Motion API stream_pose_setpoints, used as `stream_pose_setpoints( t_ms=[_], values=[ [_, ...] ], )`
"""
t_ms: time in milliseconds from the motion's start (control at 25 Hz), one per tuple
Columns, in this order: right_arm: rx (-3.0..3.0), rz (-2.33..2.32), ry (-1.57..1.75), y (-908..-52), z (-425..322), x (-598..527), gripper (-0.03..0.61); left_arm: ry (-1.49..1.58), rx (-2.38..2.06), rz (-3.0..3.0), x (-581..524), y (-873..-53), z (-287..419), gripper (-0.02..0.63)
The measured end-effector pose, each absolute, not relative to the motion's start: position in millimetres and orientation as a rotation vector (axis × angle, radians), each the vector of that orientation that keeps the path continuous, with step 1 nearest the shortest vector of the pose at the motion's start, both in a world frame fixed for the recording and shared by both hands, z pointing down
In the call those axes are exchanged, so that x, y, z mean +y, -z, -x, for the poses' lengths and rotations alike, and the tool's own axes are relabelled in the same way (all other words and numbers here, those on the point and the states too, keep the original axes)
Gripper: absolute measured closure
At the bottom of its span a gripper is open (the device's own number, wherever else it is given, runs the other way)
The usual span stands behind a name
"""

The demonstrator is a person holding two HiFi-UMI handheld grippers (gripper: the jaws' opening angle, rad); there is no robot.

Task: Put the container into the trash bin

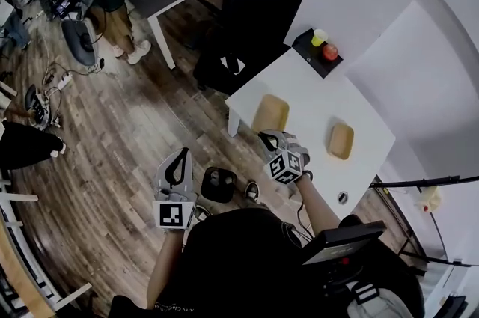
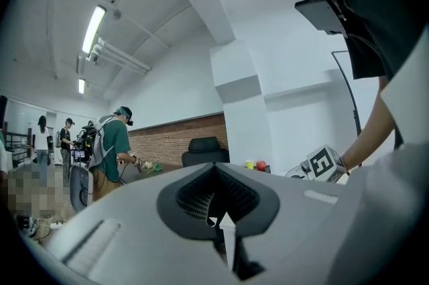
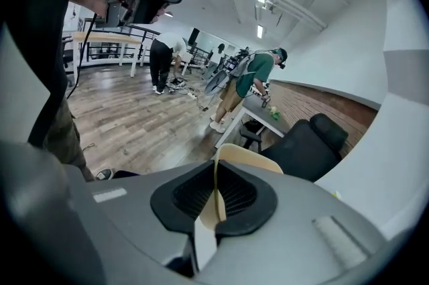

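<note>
Head view overhead, steeply down; 2 gripper views share black chair [image 2: 204, 146].

The container [image 3: 249, 159] looks like matt tan paper pulp. The right gripper [image 3: 216, 193] and left gripper [image 2: 216, 200] have matt grey plastic shells and ribbed black pads [image 3: 191, 193]. The floor [image 1: 127, 137] is wood plank, the table [image 1: 307, 107] smooth white, the wall [image 2: 167, 139] rough brick

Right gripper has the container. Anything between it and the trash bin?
Nothing visible. The right hand-held gripper is shut on the container near the table corner. The trash bin stands on the floor, with the left hand-held gripper beside it, not over it.
</note>
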State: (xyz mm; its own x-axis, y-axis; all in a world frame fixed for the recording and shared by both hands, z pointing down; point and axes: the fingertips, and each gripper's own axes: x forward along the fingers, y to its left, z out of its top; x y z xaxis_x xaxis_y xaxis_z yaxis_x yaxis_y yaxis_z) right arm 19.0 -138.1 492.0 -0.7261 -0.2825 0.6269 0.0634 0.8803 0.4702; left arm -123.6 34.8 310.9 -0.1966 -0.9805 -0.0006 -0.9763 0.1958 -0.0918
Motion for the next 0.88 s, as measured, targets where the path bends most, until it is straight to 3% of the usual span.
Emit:
stream_pose_setpoints(
  t_ms=[880],
  values=[
    [-2.382, 0.178, 0.782, -467, 90, -20, 0.549, 0.087, 2.556, 1.811, 115, -326, 174, 0.623]
  ],
)
